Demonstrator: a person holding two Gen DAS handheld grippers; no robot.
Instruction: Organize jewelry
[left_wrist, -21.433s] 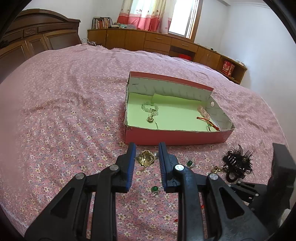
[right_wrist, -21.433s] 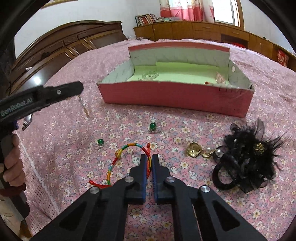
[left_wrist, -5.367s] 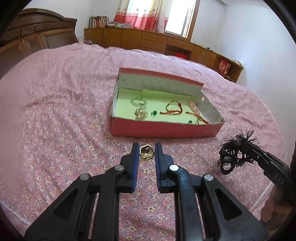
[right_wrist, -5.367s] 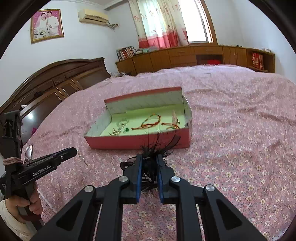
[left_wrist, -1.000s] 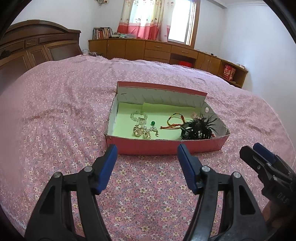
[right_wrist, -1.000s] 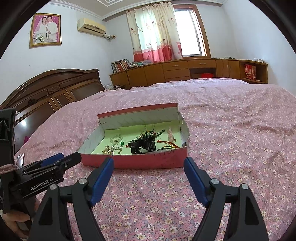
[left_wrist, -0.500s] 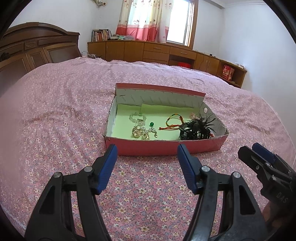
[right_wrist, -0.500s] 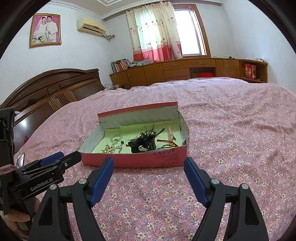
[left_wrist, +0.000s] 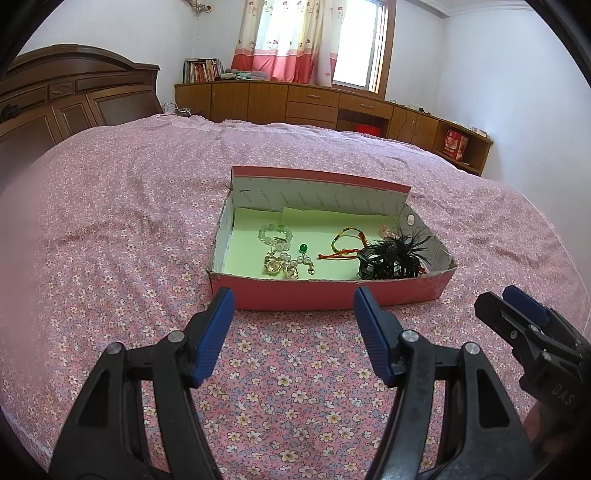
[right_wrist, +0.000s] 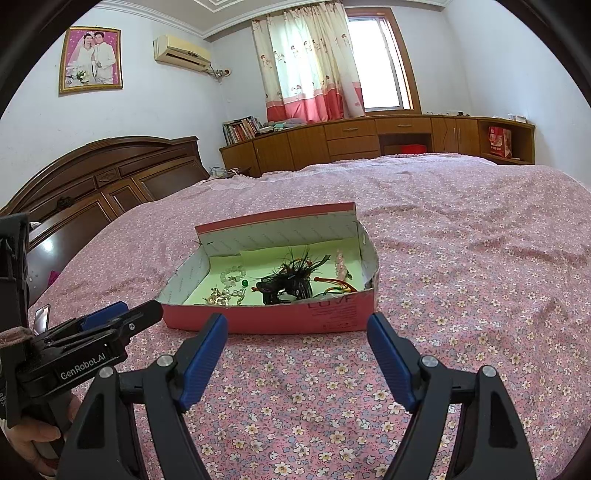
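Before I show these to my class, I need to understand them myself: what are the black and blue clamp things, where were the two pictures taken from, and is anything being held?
There is no robot. A person holds one hand-held tool in each hand, and each tool carries a wide-angle camera looking along its two blue-padded fingers. One picture comes from the left tool, the other from the right tool. Each also shows in the other's picture at the edge. Both are open and hold nothing. They hang over a bed with a pink flowered bedspread. On it stands a red cardboard box lined in green. Inside lie a pale bead bracelet, gold pieces, a green bead, a coloured cord bracelet and a black feathered hair clip.
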